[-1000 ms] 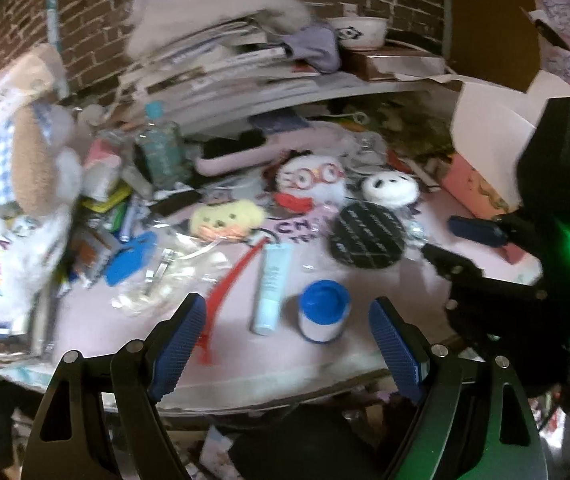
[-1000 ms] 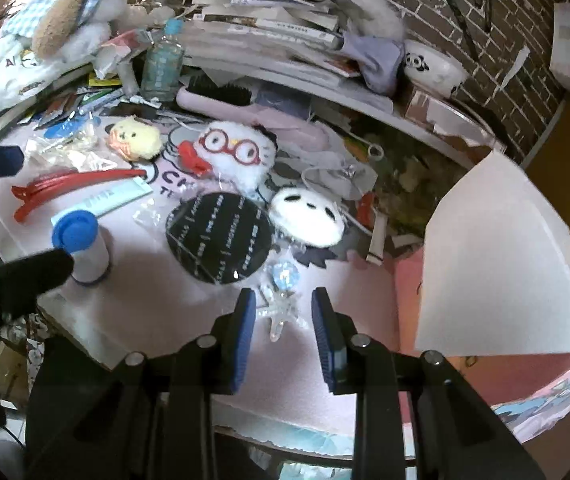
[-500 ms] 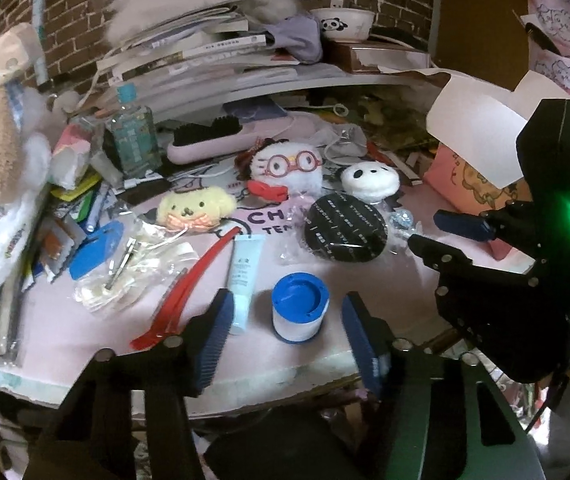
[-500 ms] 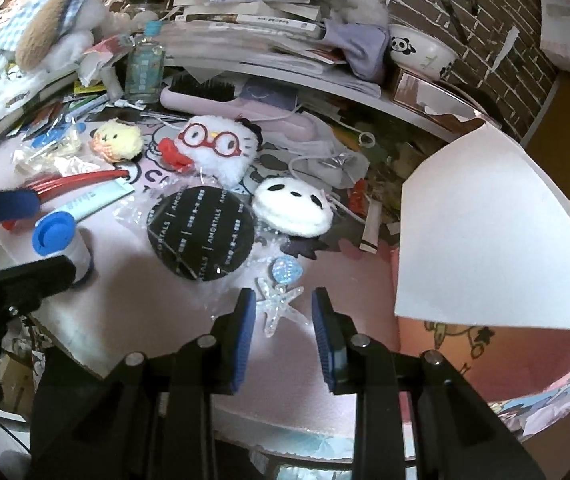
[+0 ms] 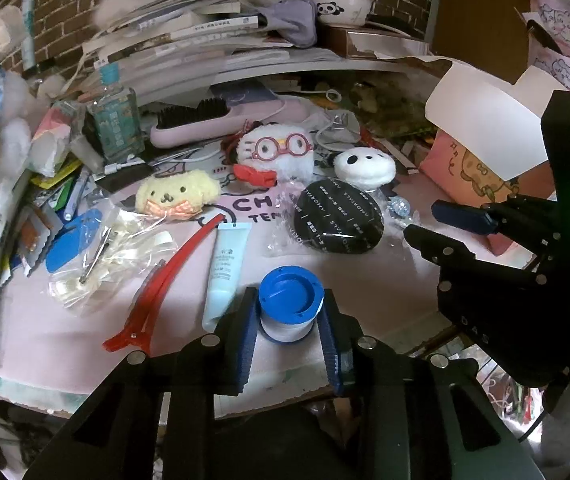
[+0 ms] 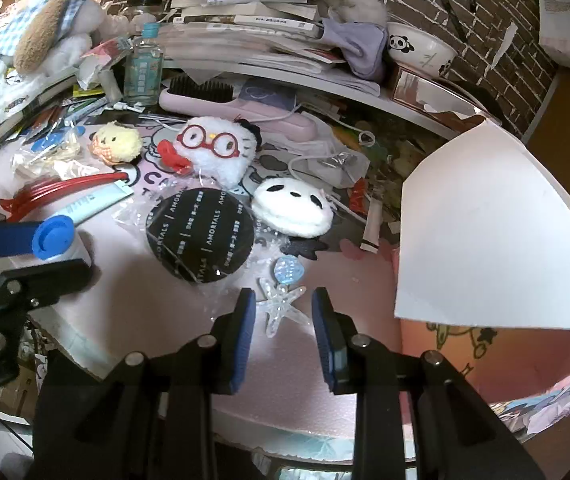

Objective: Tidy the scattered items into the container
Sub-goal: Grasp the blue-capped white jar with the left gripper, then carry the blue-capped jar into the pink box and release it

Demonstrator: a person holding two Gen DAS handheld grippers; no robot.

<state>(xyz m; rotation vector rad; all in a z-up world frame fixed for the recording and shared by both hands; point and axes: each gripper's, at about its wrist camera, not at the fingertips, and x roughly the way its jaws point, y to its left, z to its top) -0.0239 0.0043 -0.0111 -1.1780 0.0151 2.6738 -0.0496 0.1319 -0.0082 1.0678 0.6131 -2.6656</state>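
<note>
The left gripper (image 5: 288, 322) has its jaws around the blue-capped white jar (image 5: 289, 306) at the near edge of the pink bench (image 5: 385, 276), pads just beside its sides, not visibly pressing. Closing squarely on the white body below the cap should stop it from tipping. The right gripper (image 6: 283, 334) stands open around the clear star-shaped clip (image 6: 281, 308), near the pink box (image 6: 497, 344) on the right. A second earlier the left jaws stood much wider and short of the jar.
</note>
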